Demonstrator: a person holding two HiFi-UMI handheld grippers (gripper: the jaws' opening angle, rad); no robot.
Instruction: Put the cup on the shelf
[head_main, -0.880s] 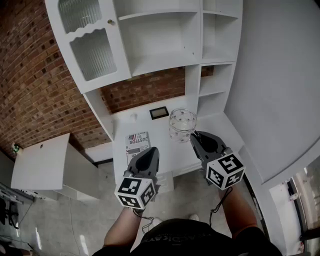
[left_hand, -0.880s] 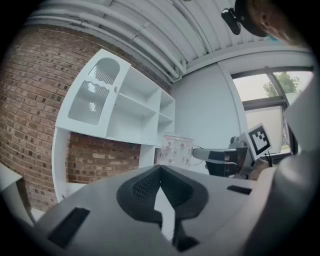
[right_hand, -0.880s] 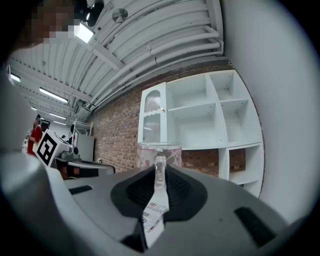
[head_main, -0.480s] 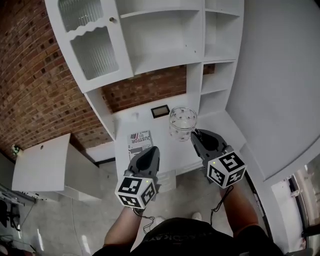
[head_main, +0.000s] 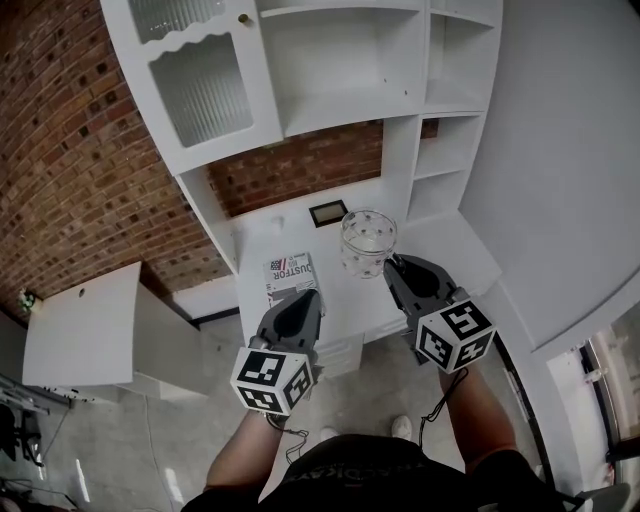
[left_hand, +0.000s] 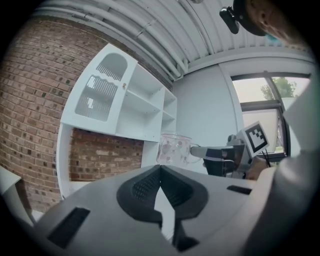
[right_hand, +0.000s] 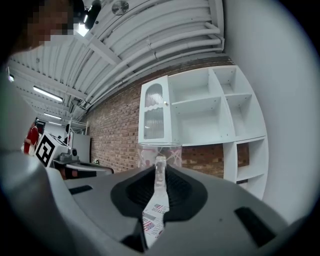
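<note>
A clear glass cup (head_main: 366, 241) with a faint pattern hangs in the air above the white desk (head_main: 340, 300). My right gripper (head_main: 393, 268) is shut on its handle; in the right gripper view the handle (right_hand: 160, 172) sits pinched between the jaws, with the cup's body (right_hand: 159, 154) beyond them. My left gripper (head_main: 297, 306) is shut and holds nothing, low over the desk's front. In the left gripper view the cup (left_hand: 173, 148) and the right gripper (left_hand: 200, 151) show to the right. The white shelf unit (head_main: 350, 60) with open compartments rises behind the desk.
A booklet (head_main: 289, 271) lies on the desk by my left gripper, and a small dark frame (head_main: 328, 213) stands near the back wall. A cabinet door with ribbed glass (head_main: 205, 85) is at the shelf's left. Brick wall to the left, white wall on the right.
The view has shifted: the shelf unit and desk sit further right and higher in frame. The right gripper with the cup has moved slightly up; the left gripper has barely moved.
</note>
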